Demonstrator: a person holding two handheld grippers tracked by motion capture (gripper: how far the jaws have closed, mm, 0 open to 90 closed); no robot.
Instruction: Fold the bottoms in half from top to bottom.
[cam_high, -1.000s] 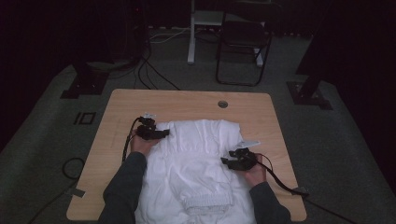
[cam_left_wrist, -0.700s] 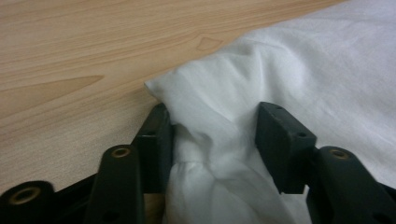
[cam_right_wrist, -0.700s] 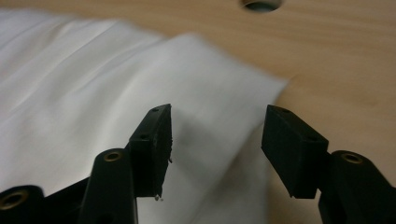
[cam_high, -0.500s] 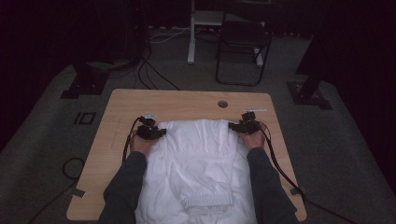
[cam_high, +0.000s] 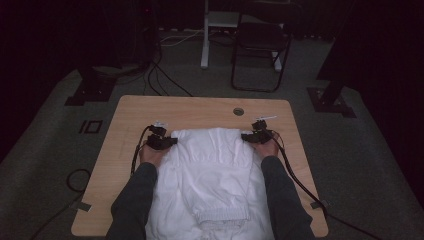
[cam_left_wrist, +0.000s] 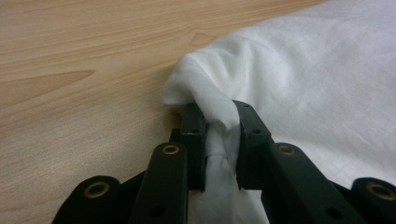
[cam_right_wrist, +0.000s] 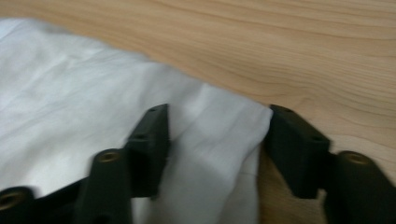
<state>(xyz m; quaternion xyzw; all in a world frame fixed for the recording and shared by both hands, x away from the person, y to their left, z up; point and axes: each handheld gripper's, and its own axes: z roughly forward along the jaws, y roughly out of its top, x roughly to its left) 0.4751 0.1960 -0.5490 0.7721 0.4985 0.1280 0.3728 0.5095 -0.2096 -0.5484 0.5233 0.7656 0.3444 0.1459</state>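
White garment (cam_left_wrist: 299, 70) corner is pinched in the left gripper (cam_left_wrist: 219, 140).

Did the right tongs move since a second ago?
Yes. The right tongs went from the near right edge of the white cloth garment to its far right corner, toward the round hole in the wooden table.

A white garment (cam_high: 212, 175) of thin woven cloth, matt and softly creased, with a ribbed elastic band at one end. It lies on a table (cam_high: 200, 107) of pale wood with a smooth, lightly satin finish and visible grain. The left gripper (cam_left_wrist: 217, 123) and right gripper (cam_right_wrist: 217, 133) are matt black plastic with small brass-coloured rivets. The floor (cam_high: 45, 150) is rough grey carpet.
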